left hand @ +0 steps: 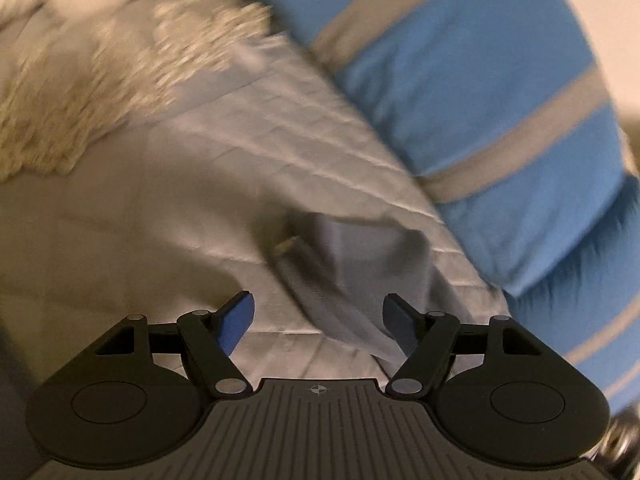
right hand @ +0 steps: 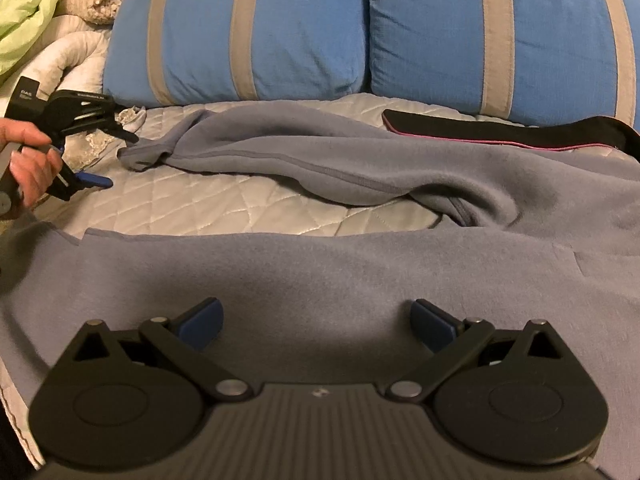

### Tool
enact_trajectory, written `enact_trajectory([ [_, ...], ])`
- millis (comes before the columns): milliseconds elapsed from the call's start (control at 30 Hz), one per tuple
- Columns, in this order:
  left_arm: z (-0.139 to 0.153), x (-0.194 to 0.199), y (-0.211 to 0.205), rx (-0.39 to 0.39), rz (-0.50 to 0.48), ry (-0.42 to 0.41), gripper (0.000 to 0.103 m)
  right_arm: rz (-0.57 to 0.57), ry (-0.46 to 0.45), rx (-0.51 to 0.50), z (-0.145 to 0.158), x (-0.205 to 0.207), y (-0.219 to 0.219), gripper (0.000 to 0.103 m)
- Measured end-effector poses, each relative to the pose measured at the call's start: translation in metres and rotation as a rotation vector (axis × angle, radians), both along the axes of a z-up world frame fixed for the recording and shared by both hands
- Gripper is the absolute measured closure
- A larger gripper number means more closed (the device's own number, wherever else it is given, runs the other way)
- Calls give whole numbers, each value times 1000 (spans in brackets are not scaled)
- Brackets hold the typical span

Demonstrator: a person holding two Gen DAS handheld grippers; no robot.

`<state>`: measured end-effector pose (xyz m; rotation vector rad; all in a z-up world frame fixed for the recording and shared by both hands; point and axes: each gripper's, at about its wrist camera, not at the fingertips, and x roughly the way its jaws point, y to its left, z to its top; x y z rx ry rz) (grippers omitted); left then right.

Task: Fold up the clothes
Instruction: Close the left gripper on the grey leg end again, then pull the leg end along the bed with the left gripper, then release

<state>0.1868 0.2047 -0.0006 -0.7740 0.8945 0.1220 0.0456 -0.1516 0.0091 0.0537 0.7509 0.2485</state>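
Grey fleece (right hand: 320, 272) spread on quilted bed (right hand: 192, 204), left gripper (left hand: 318, 320) jaws apart over sleeve cuff (left hand: 340, 280), right gripper (right hand: 316, 324) jaws apart above fleece, blue pillows (right hand: 256, 28) at 12 o'clock.

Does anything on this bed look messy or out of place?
Yes. The grey fleece top is not laid flat: its sleeve trails off crookedly across the quilt, bunched where it joins the body. A black garment with pink trim lies wedged against the blue pillows.

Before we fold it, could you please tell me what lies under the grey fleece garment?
The grey fleece garment lies on a pale quilted bedspread, which shows beside it. Whatever sits beneath its middle is covered and cannot be seen.
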Motion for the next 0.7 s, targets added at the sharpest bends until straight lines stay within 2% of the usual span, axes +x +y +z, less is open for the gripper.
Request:
enact_trajectory([
  [133,0,1,4,-89,53,16,35,-1,-13,7,3,1,-2,0],
  [200,-3,2,6,-177,64,0,35,-69,-114,21,15,-4,-12,0],
  [300,-9,2,8,-259,97,14,39,-262,-468,-50,44,-32,-26,0],
  [367,-14,1,10,-293,117,25,45,-309,-616,-85,55,-45,-29,0],
  [433,-19,1,13,-322,135,32,58,-269,-618,-74,55,-46,-28,0],
  [533,-26,-2,18,-357,169,35,66,-153,-499,-100,43,-33,-15,0],
  [600,-31,-3,21,-378,195,36,73,-104,-453,-126,37,-28,-6,0],
  [700,-33,-3,23,-384,209,44,77,-58,-387,-132,30,-22,-1,0],
])
